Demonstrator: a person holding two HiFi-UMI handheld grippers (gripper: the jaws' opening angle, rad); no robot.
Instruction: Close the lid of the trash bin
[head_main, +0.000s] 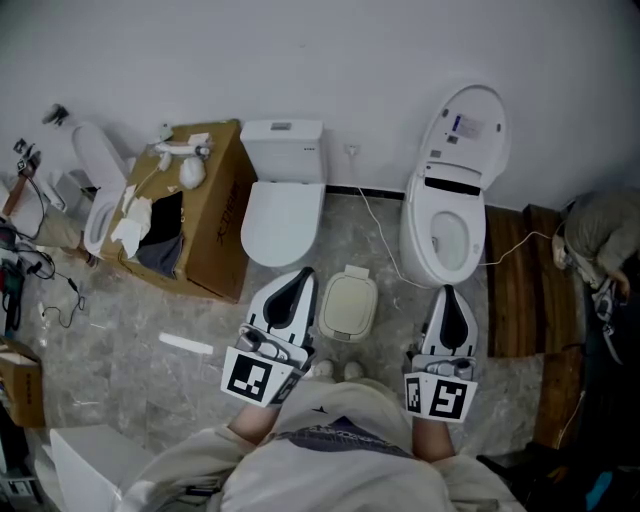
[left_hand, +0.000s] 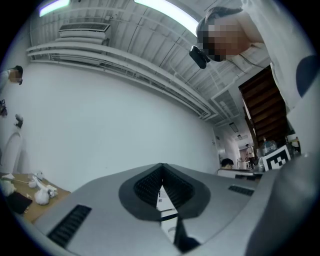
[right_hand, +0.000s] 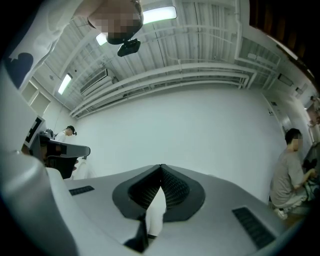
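- The trash bin (head_main: 346, 334) sits on the floor right by our feet, in the gap between the two toilets. Its lid (head_main: 349, 300) looks flat and down already (we are only guessing that from above).
- The bin's long side runs from our feet toward the wall.
- The left gripper (head_main: 302, 278) is just beside the bin, on the bin's left. That makes it the nearer one. Its jaws are pressed together and there is nothing in them.
- The right gripper (head_main: 447, 294) is well apart from the bin, off to the right. It is in front of the toilet with the open seat (head_main: 445, 235). Its jaws are pressed together too, and they are empty.
- If the lid needs a push, we think the left gripper has the short way to go: a little to the right and down onto the top.
- Only the head view shows the bin. Both gripper views point up at the white wall and the ceiling, so neither one sees the bin or its lid.
- The left gripper view also shows a bit of the cardboard box (head_main: 215, 220), low in its left corner.
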